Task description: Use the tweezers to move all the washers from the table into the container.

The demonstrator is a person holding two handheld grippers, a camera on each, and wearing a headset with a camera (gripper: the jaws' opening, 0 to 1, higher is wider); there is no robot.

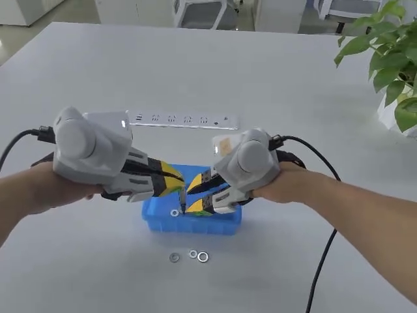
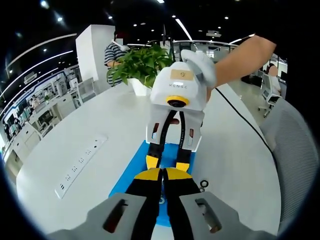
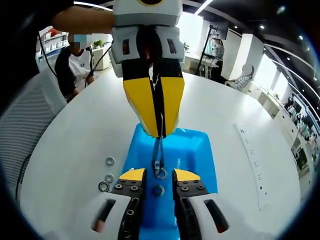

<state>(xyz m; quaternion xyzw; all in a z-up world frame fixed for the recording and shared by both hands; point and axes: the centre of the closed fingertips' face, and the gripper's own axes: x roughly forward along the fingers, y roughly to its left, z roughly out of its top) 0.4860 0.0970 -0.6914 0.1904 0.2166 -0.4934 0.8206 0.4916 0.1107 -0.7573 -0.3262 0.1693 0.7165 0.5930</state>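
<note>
Steel tweezers (image 3: 158,150) pinched in left gripper (image 2: 163,174), washer (image 3: 161,173) at tips, near splayed right gripper (image 2: 167,163).

Upper tweezers (image 3: 158,150) hidden in left gripper (image 3: 159,131) jaws; container (image 1: 195,223) far half behind it and right gripper (image 1: 197,197).

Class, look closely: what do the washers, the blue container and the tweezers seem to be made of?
Washers: likely metal, silvery grey with glints.
Container: probably plastic, even glossy blue.
Tweezers: seemingly metal, thin, dark and slightly shiny, though uncertain.
</note>
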